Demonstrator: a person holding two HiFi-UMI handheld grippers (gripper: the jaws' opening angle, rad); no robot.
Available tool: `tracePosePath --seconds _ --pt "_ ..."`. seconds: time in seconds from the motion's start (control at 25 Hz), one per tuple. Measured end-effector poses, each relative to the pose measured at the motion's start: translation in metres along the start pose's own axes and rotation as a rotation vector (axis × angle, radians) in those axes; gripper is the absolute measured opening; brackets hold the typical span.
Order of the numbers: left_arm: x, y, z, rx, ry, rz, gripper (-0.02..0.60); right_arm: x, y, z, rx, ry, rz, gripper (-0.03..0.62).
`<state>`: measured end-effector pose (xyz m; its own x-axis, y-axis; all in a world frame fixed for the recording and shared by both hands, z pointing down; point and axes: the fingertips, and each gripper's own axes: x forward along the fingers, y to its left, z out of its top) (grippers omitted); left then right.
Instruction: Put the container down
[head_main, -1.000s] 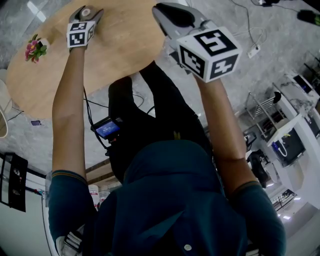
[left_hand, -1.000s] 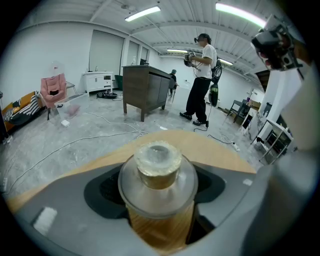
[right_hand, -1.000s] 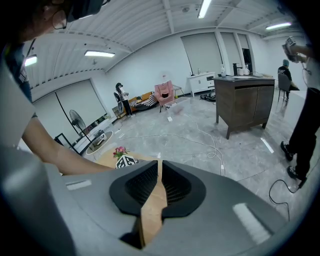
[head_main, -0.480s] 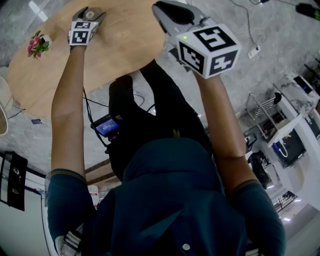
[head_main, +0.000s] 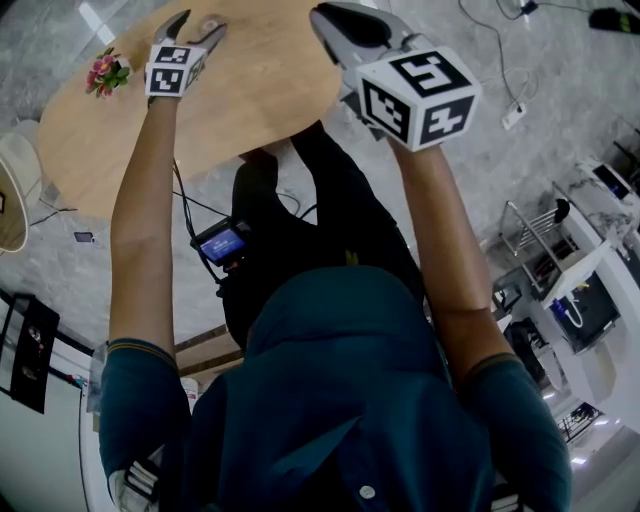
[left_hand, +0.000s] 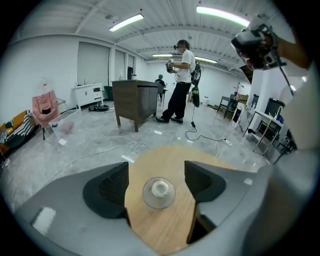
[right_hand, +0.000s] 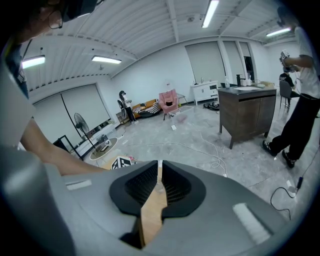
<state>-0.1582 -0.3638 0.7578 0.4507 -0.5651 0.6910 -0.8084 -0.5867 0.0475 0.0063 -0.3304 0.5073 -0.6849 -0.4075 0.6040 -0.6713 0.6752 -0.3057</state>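
The container (left_hand: 159, 192) is a small clear round jar with a white cap, standing upright on the round wooden table (head_main: 260, 90). In the left gripper view it stands between the jaws of my left gripper (left_hand: 156, 172). They are spread wide, and both pads stand clear of it. In the head view the left gripper (head_main: 197, 25) reaches over the table's far part at top left. My right gripper (head_main: 325, 20) hovers over the table's right edge. Its jaws (right_hand: 159, 182) are shut with only a thin slit between them and nothing in it.
A small pot of pink flowers (head_main: 105, 72) stands at the table's left edge. Beyond the table are a grey floor with loose cables (left_hand: 125, 147), a dark cabinet (left_hand: 135, 102), a standing person (left_hand: 181, 82) and a pink chair (left_hand: 45, 107).
The left jaws have spread a little wider around the container, which stays on the table. The head view has shifted slightly. The right gripper holds the same place.
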Motion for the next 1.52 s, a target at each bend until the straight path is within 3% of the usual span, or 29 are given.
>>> tracePosePath --seconds 0.2,0.48,0.76,0.92,1.12,1.52 --pt "-0.065 0.000 0.054 0.050 -0.123 0.035 0.314 -0.018 0.025 0.026 -0.025 -0.048 0.009 0.014" --pt "-0.166 0.005 0.123 0.084 -0.300 0.135 0.176 -0.049 0.051 0.052 -0.048 -0.103 0.017 0.014" --pt "-0.289 0.028 0.155 0.104 -0.425 0.294 0.006 -0.079 0.083 0.089 -0.101 -0.168 0.039 0.014" --pt "-0.364 0.033 0.159 0.080 -0.465 0.373 0.000 -0.107 0.105 0.106 -0.141 -0.197 0.043 0.014" --pt "-0.444 0.033 0.135 0.016 -0.500 0.435 0.000 -0.126 0.144 0.115 -0.157 -0.259 0.070 0.014" --pt "-0.576 -0.011 0.149 -0.018 -0.564 0.471 0.000 -0.176 0.229 0.140 -0.267 -0.345 0.164 0.006"
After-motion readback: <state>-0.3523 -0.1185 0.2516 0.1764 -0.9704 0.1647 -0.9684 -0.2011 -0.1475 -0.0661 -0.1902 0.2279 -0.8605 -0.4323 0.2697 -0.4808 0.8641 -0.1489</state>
